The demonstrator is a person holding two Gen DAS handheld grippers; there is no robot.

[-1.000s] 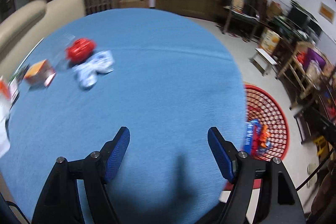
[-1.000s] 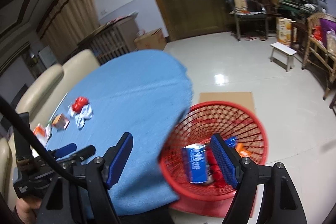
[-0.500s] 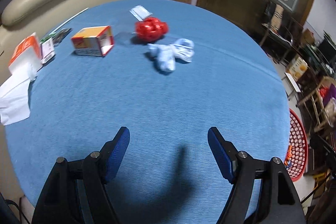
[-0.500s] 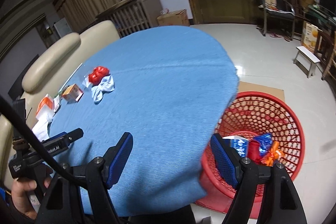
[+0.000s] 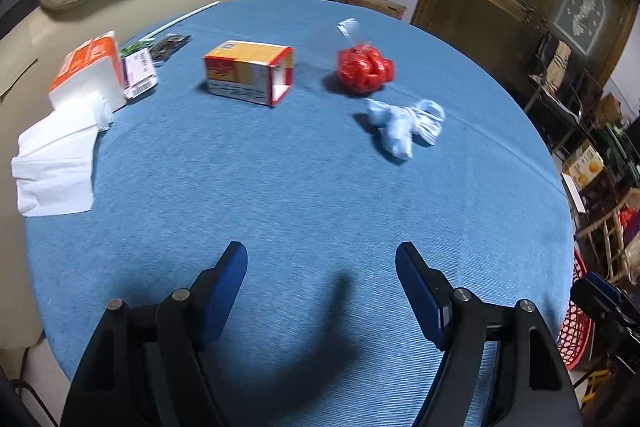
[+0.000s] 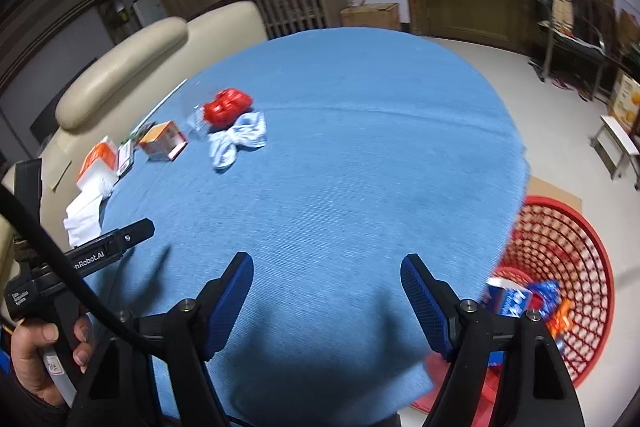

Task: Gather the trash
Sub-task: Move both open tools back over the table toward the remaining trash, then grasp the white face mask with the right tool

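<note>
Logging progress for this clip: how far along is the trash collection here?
Partly done: wrappers already lie in the red basket. Nothing is in hand; left gripper and right gripper are open. Left on the table: red bag, crumpled blue wrapper, small carton.

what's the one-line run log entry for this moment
left tongs open, empty | right tongs open, empty | carton, red bag, blue wad on table | basket holds wrappers

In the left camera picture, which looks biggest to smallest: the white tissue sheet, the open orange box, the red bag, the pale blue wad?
1. White tissue sheet, clearly largest.
2. Open orange box.
3. Pale blue wad and red bag look about alike; the fisheye view and differing distances make ranking them unsure.
</note>
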